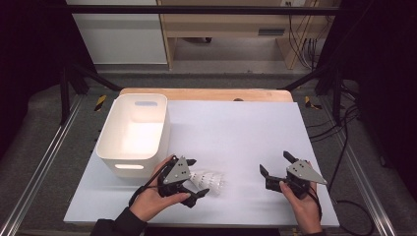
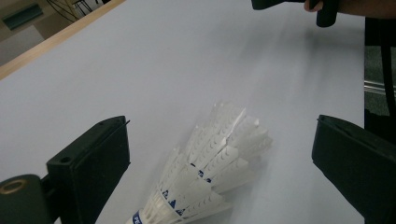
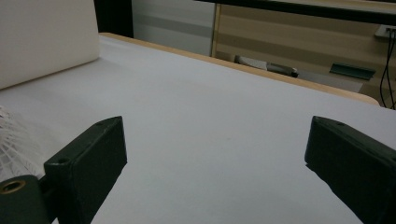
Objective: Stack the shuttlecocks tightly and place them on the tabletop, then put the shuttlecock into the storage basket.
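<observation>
Left gripper [image 1: 195,178] spread wide around shuttlecock stack [image 1: 208,181], likely for grasping; right gripper [image 1: 277,171] spread, idle on table [image 1: 246,128].

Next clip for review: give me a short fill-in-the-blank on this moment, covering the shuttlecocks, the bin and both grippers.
1. The stack of shuttlecocks lies on its side between the jaws of the ____ gripper.
2. The right gripper has its jaws ____ with nothing between them.
3. The white bin stands at the table's ____ side in the high view.
4. The feathers of the shuttlecocks are ____ in colour.

Missing words: left; open; left; white
</observation>
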`<move>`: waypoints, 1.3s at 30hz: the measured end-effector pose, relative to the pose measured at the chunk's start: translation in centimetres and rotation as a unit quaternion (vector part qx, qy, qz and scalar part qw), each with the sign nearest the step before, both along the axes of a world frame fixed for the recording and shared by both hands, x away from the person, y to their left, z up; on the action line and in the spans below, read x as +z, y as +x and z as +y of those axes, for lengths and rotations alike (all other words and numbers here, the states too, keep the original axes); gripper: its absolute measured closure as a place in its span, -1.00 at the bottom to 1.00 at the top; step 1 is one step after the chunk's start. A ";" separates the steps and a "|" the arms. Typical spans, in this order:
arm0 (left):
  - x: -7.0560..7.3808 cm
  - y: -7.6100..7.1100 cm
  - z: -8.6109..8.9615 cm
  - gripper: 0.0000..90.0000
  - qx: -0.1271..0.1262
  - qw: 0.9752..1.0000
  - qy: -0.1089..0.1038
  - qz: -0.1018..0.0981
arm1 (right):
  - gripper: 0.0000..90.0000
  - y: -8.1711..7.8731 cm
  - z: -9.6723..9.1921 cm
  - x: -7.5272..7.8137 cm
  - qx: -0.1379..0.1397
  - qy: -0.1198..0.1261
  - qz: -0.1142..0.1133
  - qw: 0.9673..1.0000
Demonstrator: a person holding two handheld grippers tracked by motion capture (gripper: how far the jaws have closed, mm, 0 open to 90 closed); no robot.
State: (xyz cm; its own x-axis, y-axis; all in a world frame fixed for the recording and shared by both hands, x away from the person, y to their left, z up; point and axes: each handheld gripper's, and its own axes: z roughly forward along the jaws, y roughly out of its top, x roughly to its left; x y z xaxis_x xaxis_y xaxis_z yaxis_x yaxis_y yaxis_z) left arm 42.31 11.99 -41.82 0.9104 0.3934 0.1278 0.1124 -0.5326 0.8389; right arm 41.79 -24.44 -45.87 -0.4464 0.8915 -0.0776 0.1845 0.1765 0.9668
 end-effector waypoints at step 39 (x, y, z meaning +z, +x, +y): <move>-1.9 1.6 -0.9 -0.90 -0.049 0.993 0.111 0.014 | -0.87 -0.4 -0.4 -0.2 0.003 -0.008 0.006 1.000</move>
State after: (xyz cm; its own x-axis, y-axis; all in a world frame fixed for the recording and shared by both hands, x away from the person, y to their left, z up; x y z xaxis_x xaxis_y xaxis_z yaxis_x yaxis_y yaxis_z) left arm 43.90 11.04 -43.75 0.9470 0.2683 0.1765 0.0723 -0.7137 0.6967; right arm 41.43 -24.84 -46.09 -0.4530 0.8872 -0.0872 0.1949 0.1941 0.9614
